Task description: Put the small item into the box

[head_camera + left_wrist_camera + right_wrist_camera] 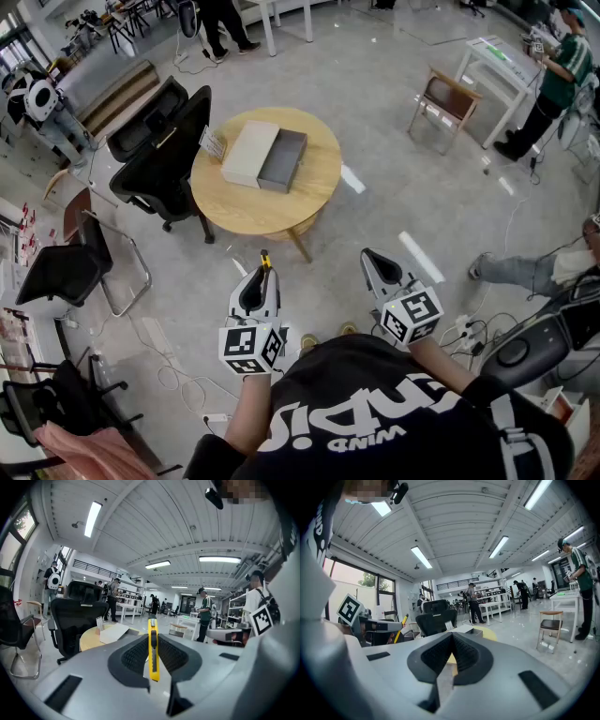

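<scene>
Between jaws of my left gripper (262, 277): yellow utility knife (153, 649), pinched mid-body; judged light, stiff, slick. Right gripper (451, 652) closed, empty.

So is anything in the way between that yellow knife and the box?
Nothing visible. The yellow knife is clamped in the left gripper; only floor lies before the round table, where the grey box sits open, lid beside it.
</scene>
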The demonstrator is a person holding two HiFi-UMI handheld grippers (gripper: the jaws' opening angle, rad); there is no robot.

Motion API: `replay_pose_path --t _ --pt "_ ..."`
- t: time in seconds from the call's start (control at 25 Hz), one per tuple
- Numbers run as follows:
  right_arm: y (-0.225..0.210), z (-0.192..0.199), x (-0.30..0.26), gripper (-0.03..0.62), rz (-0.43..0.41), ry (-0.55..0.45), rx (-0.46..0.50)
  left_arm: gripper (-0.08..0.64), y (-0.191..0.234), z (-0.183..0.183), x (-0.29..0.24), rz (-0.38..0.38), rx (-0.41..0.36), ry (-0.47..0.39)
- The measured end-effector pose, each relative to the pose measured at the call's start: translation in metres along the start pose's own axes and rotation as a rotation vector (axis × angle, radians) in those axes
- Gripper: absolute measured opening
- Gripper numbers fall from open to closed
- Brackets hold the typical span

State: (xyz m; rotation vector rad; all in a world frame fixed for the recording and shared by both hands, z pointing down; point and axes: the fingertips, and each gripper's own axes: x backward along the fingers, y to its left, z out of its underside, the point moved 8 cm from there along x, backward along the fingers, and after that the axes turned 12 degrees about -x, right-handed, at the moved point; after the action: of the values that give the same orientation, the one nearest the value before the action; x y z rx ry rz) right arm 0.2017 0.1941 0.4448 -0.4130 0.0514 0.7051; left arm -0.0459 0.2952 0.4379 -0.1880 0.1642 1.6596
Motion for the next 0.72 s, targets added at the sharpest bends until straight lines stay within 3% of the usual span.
replay_pose_path --t 0.28,0.72 --pt "-0.013 -0.005 0.001 0.0 -0.01 -0.018 -0.009 0.066 -0.013 -0.002 -0.007 -0.009 0.0 0.001" --pt "-0.05 0.005 0.006 0.0 -0.067 0.005 -0.02 0.066 -0.035 0.005 -0.02 -0.091 0.013 -0.007"
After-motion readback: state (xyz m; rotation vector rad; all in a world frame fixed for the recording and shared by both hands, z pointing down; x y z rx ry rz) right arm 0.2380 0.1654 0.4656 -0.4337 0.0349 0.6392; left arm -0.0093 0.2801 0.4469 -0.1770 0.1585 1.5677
